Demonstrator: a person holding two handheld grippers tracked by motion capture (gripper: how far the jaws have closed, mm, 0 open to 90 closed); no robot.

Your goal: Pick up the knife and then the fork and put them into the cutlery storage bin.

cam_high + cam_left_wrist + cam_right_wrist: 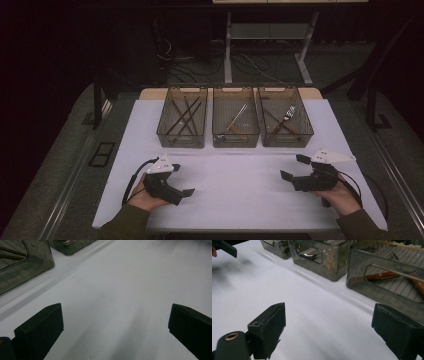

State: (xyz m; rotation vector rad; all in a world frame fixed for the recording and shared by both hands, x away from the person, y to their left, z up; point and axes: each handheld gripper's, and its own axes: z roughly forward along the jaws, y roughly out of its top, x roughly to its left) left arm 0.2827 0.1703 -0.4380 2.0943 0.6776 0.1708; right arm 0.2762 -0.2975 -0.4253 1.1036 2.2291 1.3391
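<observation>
From the high view I count three bins (235,122) ahead of my left gripper (181,182) and right gripper (294,169), long axes running away from me. Left gripper view: jaws spread over bare table (120,290). Right gripper view: jaws spread, empty; the nearest bin (387,287) sits ahead-right.

Each hand grips a hand-held gripper, left (184,186) and right (294,167), jaws spread wide, nothing between.

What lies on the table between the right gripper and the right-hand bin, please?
Nothing: in the high view only bare white table separates the right gripper from the right-hand bin; the right gripper view agrees.
</observation>
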